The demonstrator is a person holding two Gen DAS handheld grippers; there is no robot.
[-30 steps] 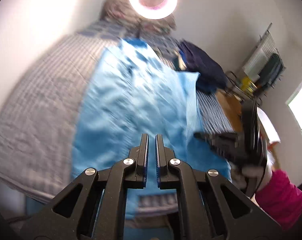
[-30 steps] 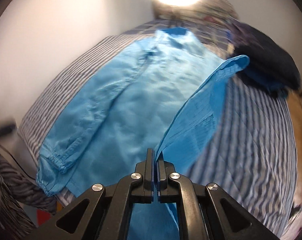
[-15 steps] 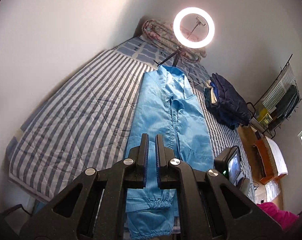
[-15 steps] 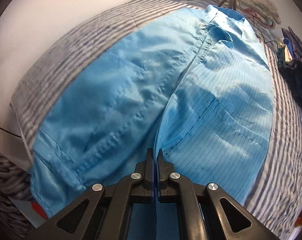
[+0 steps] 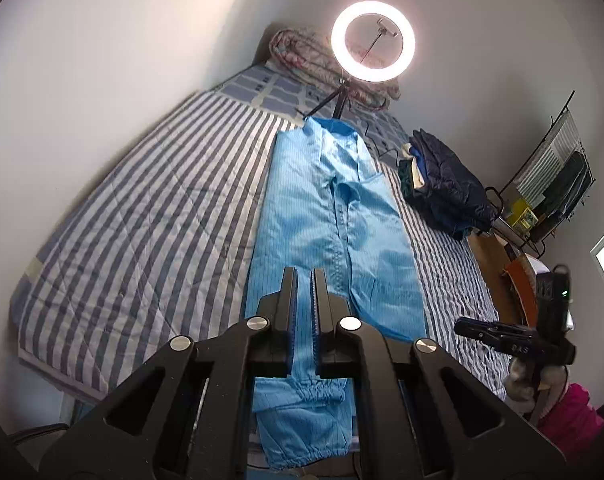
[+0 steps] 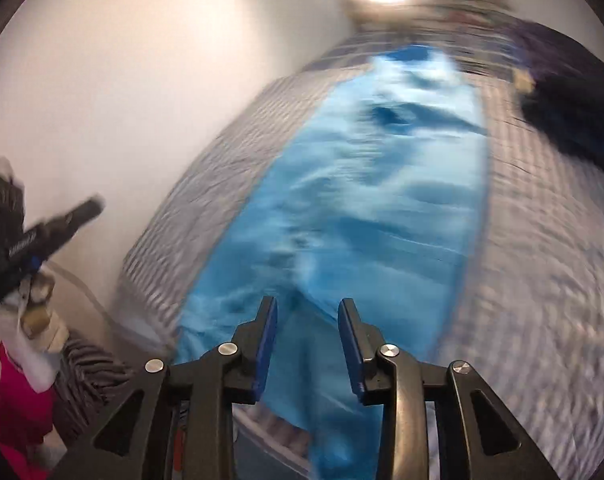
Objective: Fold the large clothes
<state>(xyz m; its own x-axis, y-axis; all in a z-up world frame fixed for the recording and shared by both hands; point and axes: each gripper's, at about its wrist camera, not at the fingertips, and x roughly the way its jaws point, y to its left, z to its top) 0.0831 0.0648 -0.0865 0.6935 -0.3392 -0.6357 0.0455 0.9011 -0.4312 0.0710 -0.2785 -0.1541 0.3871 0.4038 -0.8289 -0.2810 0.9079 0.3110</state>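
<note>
A large light-blue garment (image 5: 333, 248) lies along the striped bed (image 5: 142, 232), its sides folded in to a narrow strip, its elastic cuffs hanging over the near edge. My left gripper (image 5: 303, 272) hovers above its near end, shut, with nothing held. In the blurred right wrist view the blue garment (image 6: 361, 208) lies below my right gripper (image 6: 307, 304), whose jaws are opening with nothing between them. The right gripper (image 5: 459, 326) also shows at the right of the left wrist view, off the cloth. The left gripper (image 6: 90, 206) appears at the left of the right wrist view.
A pile of dark navy clothes (image 5: 445, 184) sits on the bed's right side. A ring light (image 5: 373, 42) on a tripod and a rolled quilt (image 5: 313, 56) stand at the head. A white wall runs along the left. A wire rack (image 5: 553, 184) and a pink sleeve (image 5: 569, 416) are at the right.
My right gripper carried the garment's right edge over onto the middle, then let it go and pulled back with its jaws apart. The left gripper drew back and stayed shut.
</note>
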